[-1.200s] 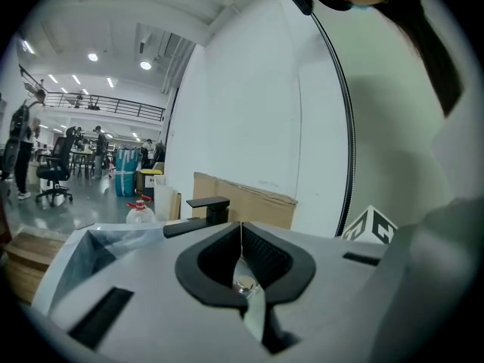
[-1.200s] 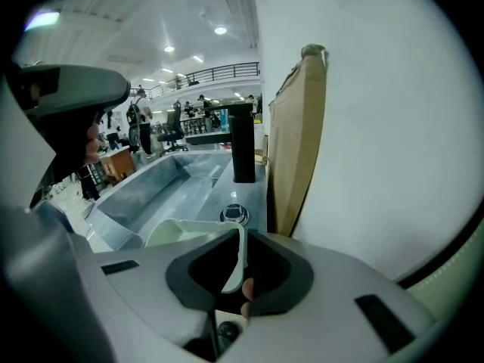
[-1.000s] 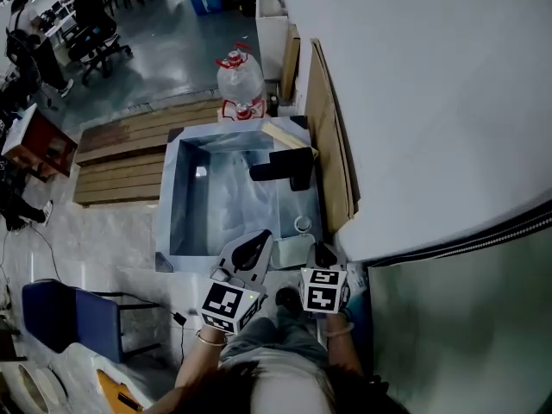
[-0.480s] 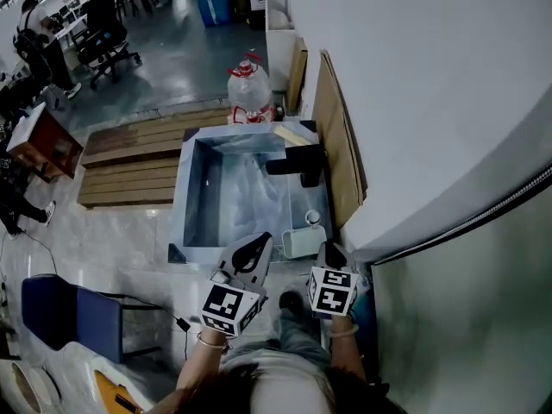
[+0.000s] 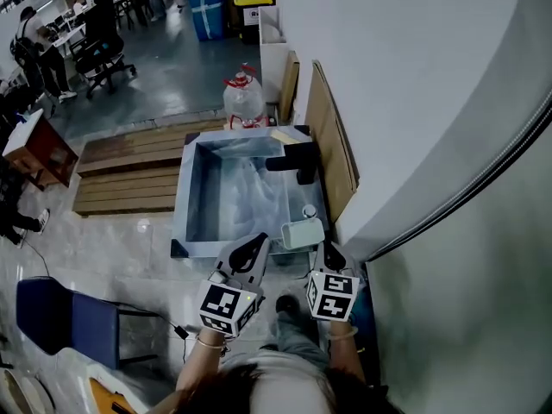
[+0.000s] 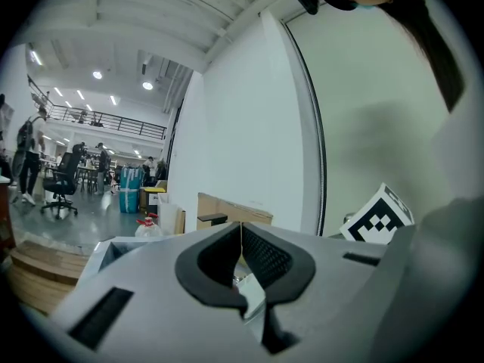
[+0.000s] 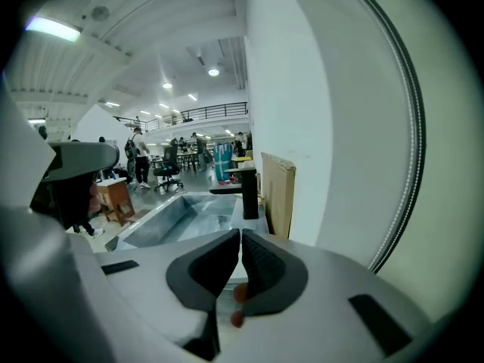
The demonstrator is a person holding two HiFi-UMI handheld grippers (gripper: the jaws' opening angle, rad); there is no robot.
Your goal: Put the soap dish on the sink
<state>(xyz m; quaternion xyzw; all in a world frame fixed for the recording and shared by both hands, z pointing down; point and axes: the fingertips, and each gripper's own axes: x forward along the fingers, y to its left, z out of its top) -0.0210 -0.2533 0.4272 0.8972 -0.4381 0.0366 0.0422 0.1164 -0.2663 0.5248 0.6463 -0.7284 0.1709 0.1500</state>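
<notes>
White wall [image 5: 414, 76], grey floor [image 5: 164, 63]

The right gripper [image 7: 239, 237] has its two black ribbed jaws pressed together, with only a thin slit between them. Beyond lies a rectangular metal sink [image 7: 178, 219]. A black box-shaped tap [image 7: 246, 193] stands on the sink's right rim. Just beside it, a brown cardboard sheet [image 7: 277, 193] leans on the white wall [image 7: 302, 127].

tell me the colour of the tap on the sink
The tap is black; clearest in the head view.
</notes>
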